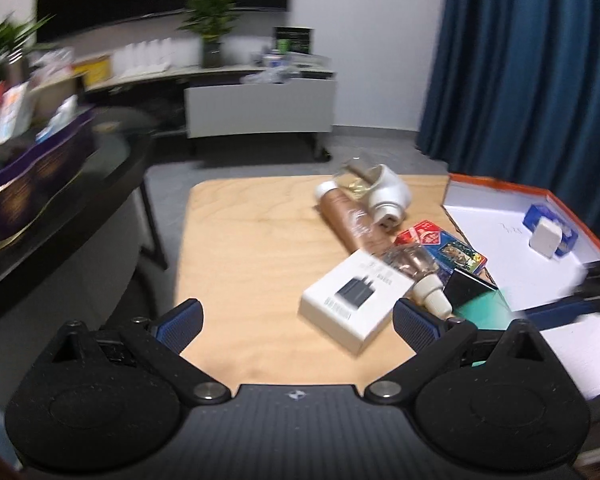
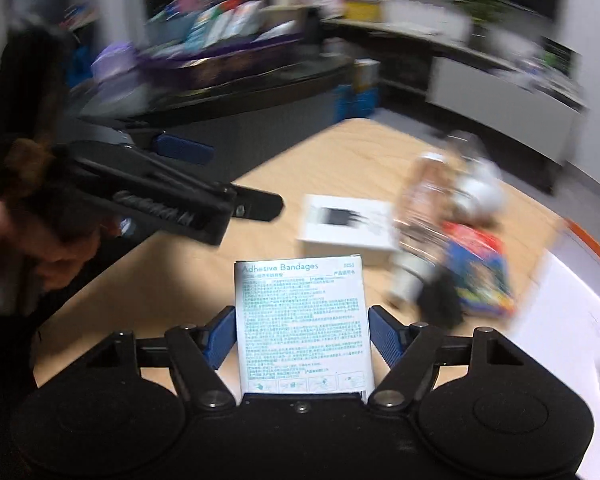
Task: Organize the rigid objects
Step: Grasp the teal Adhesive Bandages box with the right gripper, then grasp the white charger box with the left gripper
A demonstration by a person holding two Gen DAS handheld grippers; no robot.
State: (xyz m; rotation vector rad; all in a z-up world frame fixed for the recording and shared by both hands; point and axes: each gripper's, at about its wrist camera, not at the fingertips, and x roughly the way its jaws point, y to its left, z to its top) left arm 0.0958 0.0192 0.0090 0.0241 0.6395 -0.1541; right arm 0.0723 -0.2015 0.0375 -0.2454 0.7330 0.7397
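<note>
My right gripper (image 2: 302, 336) is shut on a white box of adhesive bandages (image 2: 300, 320) with teal print, which stands upright between the blue pads above the wooden table (image 2: 188, 280). My left gripper (image 1: 300, 320) hangs open over the table's near edge with nothing between its fingers. Just beyond its right finger lies a white charger box (image 1: 352, 304). Behind that box sit a clear bottle with a cream cap (image 1: 420, 276), a brown tube (image 1: 352, 220), a white device (image 1: 388, 196), a colourful card box (image 1: 440, 248) and a small black box (image 1: 468, 286).
An orange-rimmed white tray (image 1: 492, 240) on the right holds a blue box with a white plug (image 1: 548, 236). A dark curved counter (image 1: 80, 200) with a purple box of goods stands to the left. Blue curtain (image 1: 520, 80) hangs behind the tray. A hand (image 2: 56, 252) holds the left gripper (image 2: 228, 176).
</note>
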